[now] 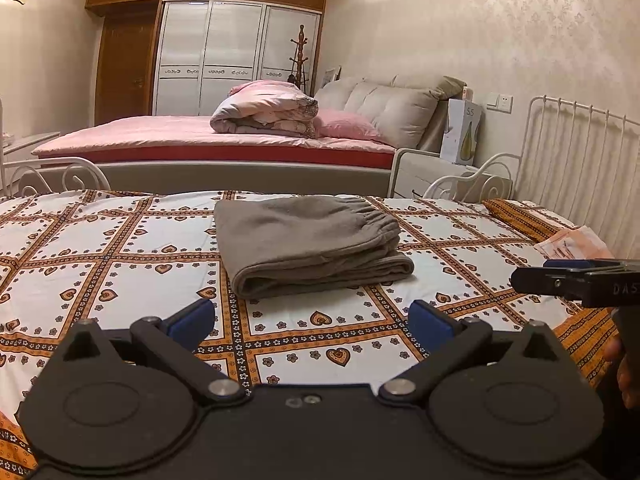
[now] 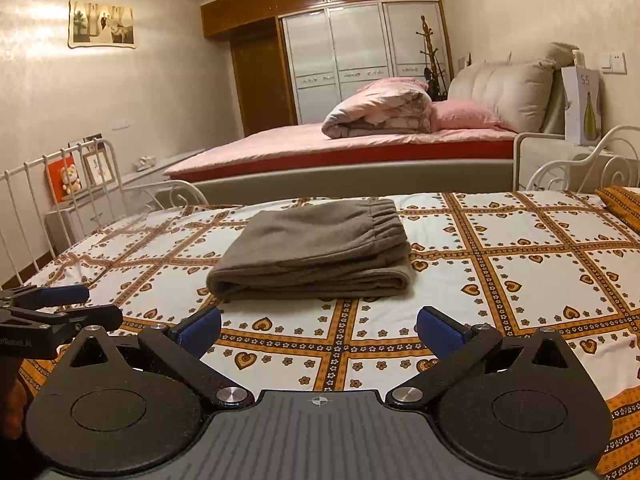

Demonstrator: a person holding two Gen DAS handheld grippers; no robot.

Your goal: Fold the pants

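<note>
The grey-brown pants (image 1: 310,244) lie folded in a thick rectangle on the patterned bedsheet (image 1: 120,264), elastic waistband on top at the right. They also show in the right wrist view (image 2: 316,248). My left gripper (image 1: 312,322) is open and empty, a short way in front of the pants, not touching them. My right gripper (image 2: 320,328) is open and empty, also just in front of the pants. The right gripper shows from the side at the right edge of the left view (image 1: 560,278); the left one shows at the left edge of the right view (image 2: 60,306).
White metal bed rails (image 1: 580,148) stand at the right and the left (image 2: 52,184). An orange pillow (image 1: 528,216) and a plastic bag (image 1: 572,244) lie at the right. A pink bed (image 1: 208,136) with a rolled quilt stands beyond.
</note>
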